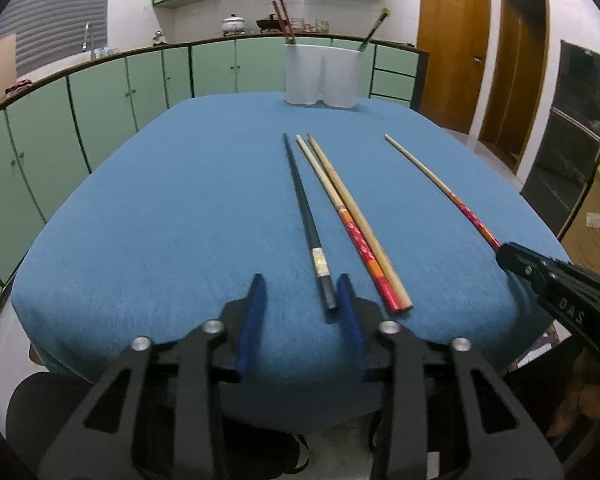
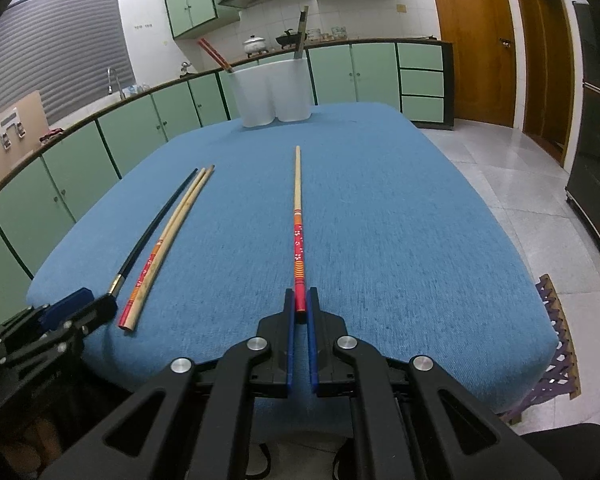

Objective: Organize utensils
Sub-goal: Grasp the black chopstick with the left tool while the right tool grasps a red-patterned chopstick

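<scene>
Several chopsticks lie on the blue tablecloth (image 1: 160, 220). My left gripper (image 1: 302, 286) is open, its blue fingers either side of the near end of a black chopstick (image 1: 302, 208), which also shows in the right wrist view (image 2: 152, 228). Beside it lie a red-patterned chopstick (image 1: 340, 216) and a plain bamboo one (image 1: 360, 224). My right gripper (image 2: 300, 300) is shut on the red end of a second red-patterned chopstick (image 2: 298, 216), seen too in the left wrist view (image 1: 440, 184). A white two-part holder (image 1: 322, 74) stands at the far edge with chopsticks in it.
Green cabinets and a counter with pots curve behind the table. Wooden doors stand at the right. A tiled floor and a purple mat (image 2: 556, 344) lie right of the table. The table's near edge is just under both grippers.
</scene>
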Available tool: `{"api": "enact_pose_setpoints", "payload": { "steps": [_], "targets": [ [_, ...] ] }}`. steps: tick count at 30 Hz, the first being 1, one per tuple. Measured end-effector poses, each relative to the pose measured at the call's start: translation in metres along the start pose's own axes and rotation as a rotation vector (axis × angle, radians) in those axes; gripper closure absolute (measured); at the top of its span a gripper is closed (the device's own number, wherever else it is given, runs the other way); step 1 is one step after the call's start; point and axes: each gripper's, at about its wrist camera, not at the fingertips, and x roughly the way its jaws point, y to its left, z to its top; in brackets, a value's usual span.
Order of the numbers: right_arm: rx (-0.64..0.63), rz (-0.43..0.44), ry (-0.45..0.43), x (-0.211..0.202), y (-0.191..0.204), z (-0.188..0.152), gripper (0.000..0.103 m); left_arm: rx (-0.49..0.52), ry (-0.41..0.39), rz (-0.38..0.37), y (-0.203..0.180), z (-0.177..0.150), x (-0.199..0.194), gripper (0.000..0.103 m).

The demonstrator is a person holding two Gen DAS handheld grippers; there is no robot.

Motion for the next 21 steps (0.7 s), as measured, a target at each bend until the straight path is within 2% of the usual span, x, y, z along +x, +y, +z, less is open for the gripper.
{"api": "enact_pose_setpoints", "payload": {
  "steps": [4, 9, 11, 13, 16, 18, 19, 21],
  "targets": [
    [-0.012, -0.01, -0.008, -0.001, 0.002, -0.002, 0.097, -0.008, -0.007, 0.003, 0.002, 0.003, -0.001, 0.095],
    [-0.046, -0.024, -0.013, -0.001, 0.007, -0.003, 0.095, -0.007, -0.003, -0.002, 0.001, 0.002, -0.001, 0.096],
    [-0.06, -0.024, -0.016, -0.002, 0.009, -0.004, 0.091, -0.008, 0.002, 0.001, 0.001, 0.002, 0.0, 0.094],
    [-0.072, -0.026, -0.018, -0.002, 0.011, -0.005, 0.087, -0.015, 0.003, 0.004, 0.001, 0.002, -0.002, 0.085],
    [-0.077, -0.027, -0.019, -0.002, 0.011, -0.006, 0.085, -0.017, 0.003, 0.009, 0.002, 0.002, -0.002, 0.08],
    [-0.084, -0.03, -0.014, -0.001, 0.012, -0.005, 0.085, -0.013, 0.006, 0.004, 0.002, 0.001, -0.002, 0.081],
    [-0.084, -0.029, -0.01, -0.001, 0.011, -0.004, 0.086, -0.007, 0.008, 0.001, 0.002, 0.001, -0.002, 0.087],
    [-0.071, -0.017, 0.0, -0.001, 0.008, -0.002, 0.098, -0.008, 0.014, -0.016, 0.002, 0.003, -0.002, 0.097]
  ]
}}
